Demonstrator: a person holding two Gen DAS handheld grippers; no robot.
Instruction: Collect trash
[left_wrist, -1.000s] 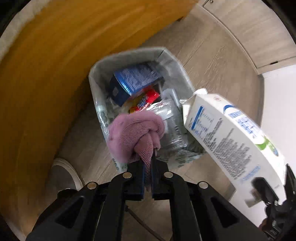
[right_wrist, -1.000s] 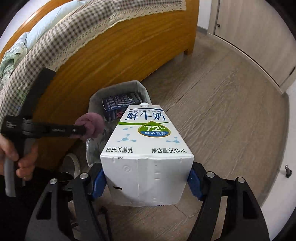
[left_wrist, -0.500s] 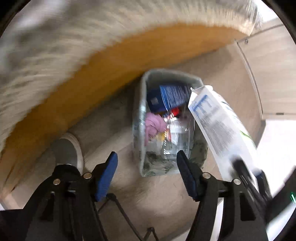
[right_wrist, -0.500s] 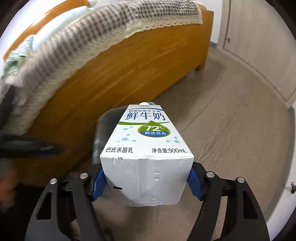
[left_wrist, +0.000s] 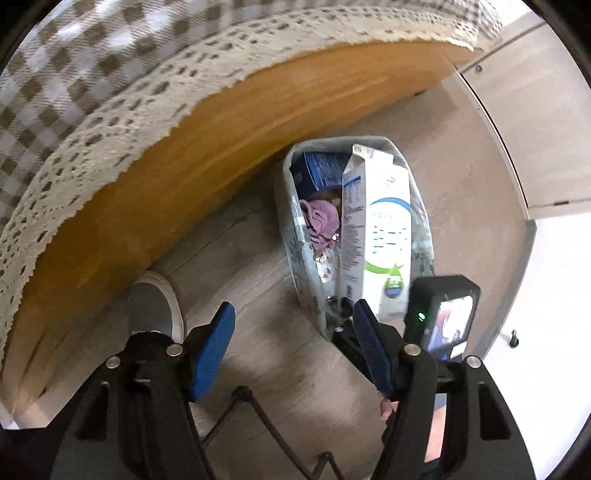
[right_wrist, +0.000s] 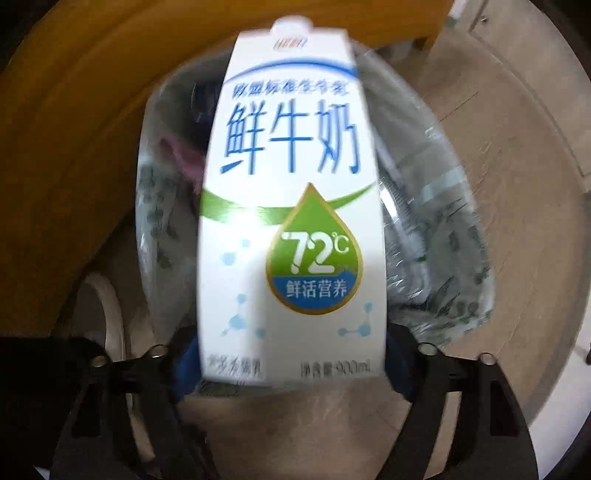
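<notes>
The right gripper (right_wrist: 291, 373) is clamped on the base of the milk carton (right_wrist: 291, 206), its blue pads pressed to both sides, and holds it spout-first over the bin (left_wrist: 291, 229). In the left wrist view the carton (left_wrist: 376, 236) lies along the bin's right side, its top near the far rim, its base at the near rim where the gripper has it. Whether the top already rests on the trash inside I cannot tell.

The left gripper (left_wrist: 291, 350) is wide open and holds nothing; it hangs over the floor (left_wrist: 258, 266) short of the bin's near end, beside a shoe (left_wrist: 155, 306).

The bin stands on the floor close against the bed frame (left_wrist: 221, 122) and looks well filled: a purple cloth (left_wrist: 321, 221) along the left wall, a blue box (left_wrist: 321, 170) at the far end, and clear plastic under the carton.

The main risk, as I judge it, is the release. The carton is long and the bin crowded, so if the pads open while the base is above the near rim, it may tip back over that rim onto the floor. Pushing it down hard could instead crumple the thin liner (right_wrist: 443, 236) or shove the light bin sideways. The view is blurred, which suggests fast motion; that makes a clipped rim more likely.
</notes>
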